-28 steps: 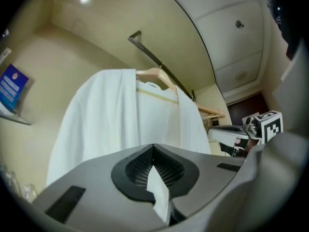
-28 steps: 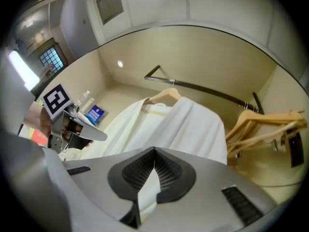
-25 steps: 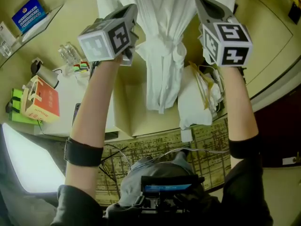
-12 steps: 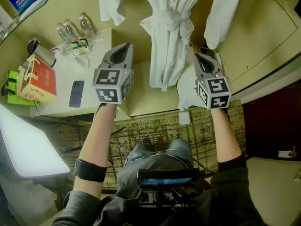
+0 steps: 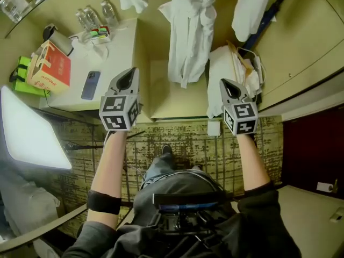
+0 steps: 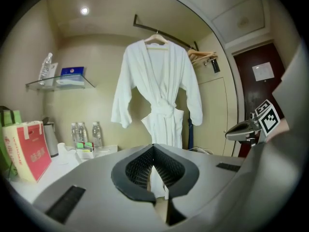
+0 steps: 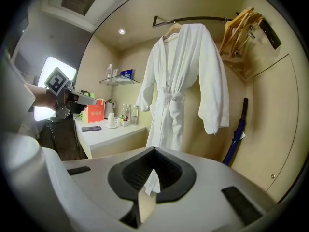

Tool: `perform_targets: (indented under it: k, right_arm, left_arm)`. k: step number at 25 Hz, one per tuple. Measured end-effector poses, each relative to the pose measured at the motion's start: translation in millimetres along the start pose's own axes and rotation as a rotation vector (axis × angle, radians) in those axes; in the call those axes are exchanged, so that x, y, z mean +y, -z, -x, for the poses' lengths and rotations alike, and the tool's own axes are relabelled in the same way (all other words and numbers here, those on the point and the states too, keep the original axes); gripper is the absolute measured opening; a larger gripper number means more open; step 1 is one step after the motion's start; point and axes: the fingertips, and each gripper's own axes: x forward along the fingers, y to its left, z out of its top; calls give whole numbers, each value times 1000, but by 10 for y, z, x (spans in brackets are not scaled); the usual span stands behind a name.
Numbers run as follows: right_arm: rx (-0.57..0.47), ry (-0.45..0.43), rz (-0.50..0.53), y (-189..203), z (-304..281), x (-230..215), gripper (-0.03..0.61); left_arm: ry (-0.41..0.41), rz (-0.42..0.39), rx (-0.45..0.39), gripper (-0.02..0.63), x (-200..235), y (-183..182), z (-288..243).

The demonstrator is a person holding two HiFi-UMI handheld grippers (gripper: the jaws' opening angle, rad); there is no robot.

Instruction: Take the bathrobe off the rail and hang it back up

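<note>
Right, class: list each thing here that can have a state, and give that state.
bathrobe: hung on a hanger on the rail, belt tied.
left gripper: shut, empty.
right gripper: shut, empty.
spare wooden hangers: hanging on the rail, bare.
water bottles: upright on the counter.

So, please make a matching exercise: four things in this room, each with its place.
Things:
1 bathrobe
2 phone
3 umbrella
4 water bottles

Places:
A lying flat on the white counter
B standing against the wall, right of the bathrobe
C on a hanger on the rail
D upright at the back of the white counter

Pairs: 1-C; 2-A; 3-B; 4-D
</note>
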Motion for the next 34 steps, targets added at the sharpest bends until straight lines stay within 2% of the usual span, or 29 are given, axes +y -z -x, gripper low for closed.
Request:
perform_targets:
  k: [6, 10, 18, 27, 34]
  right_arm:
    - [1, 1, -49, 260, 326, -57, 17]
    - [-2, 17, -40, 384, 512, -152, 15]
    - [-3, 14, -31, 432, 749, -148, 15]
    - [-18, 12, -23, 446, 863, -173, 15]
    - [-17, 21, -11, 431, 804, -187, 15]
  left_arm:
    - [-41, 22, 17, 2, -168, 197, 306]
    - [-50, 19, 29, 2, -309, 293, 447]
    - [-48, 20, 41, 2, -535, 333, 667]
    - [-69, 22, 30, 2, -594, 377, 809]
    - [-62, 26, 55, 2, -516, 464, 818]
